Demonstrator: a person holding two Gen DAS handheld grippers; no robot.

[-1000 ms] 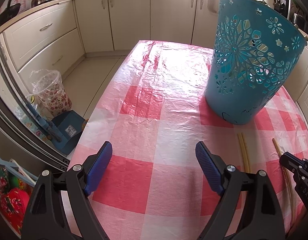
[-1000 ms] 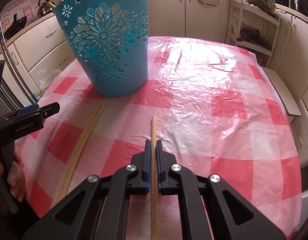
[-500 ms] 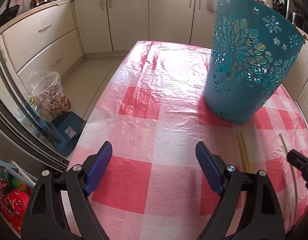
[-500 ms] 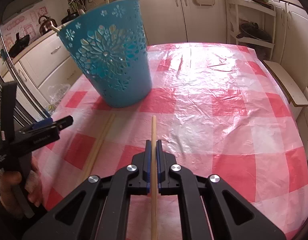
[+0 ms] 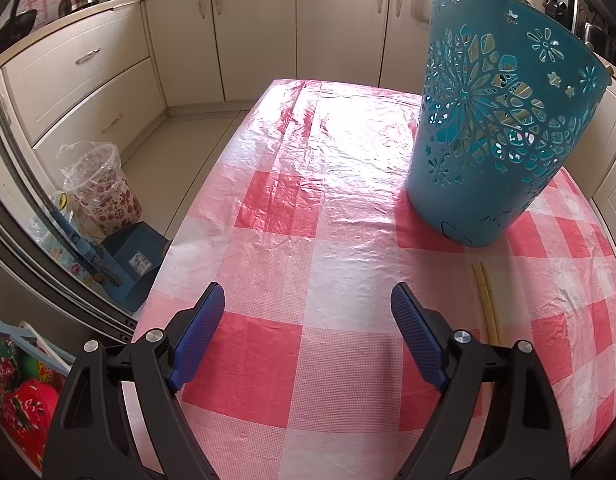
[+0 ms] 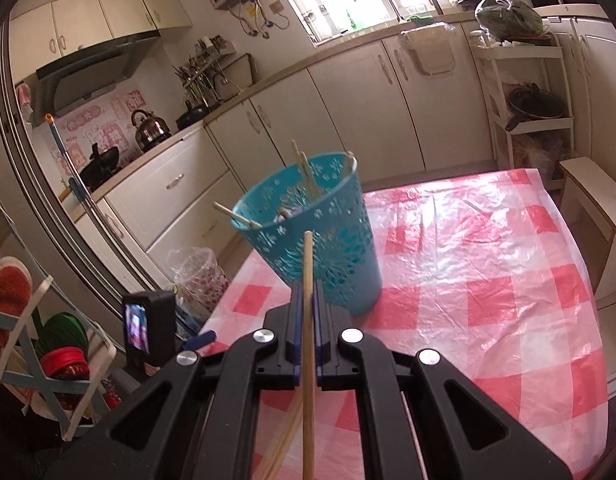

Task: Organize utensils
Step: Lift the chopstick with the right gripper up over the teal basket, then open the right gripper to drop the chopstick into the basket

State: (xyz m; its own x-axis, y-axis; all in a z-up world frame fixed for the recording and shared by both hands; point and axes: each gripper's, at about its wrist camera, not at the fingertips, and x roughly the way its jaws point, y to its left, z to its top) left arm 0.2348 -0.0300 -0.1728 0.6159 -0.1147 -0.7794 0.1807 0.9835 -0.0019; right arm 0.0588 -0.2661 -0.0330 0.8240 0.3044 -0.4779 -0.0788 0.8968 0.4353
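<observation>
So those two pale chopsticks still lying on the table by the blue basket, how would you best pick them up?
Judging from the pose, take the pale chopsticks near mid-length, coming down from above with the pads either side, across their length. They lie flat and side by side on the tablecloth, so one pinch could catch both. The open left gripper is nearest; the right gripper already holds a single chopstick.

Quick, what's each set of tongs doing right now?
Left tongs: open, empty.
Right tongs: closed on a wooden chopstick.

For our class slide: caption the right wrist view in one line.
Right gripper clamps a wooden chopstick, aimed at the teal plastic perforated basket.
</observation>
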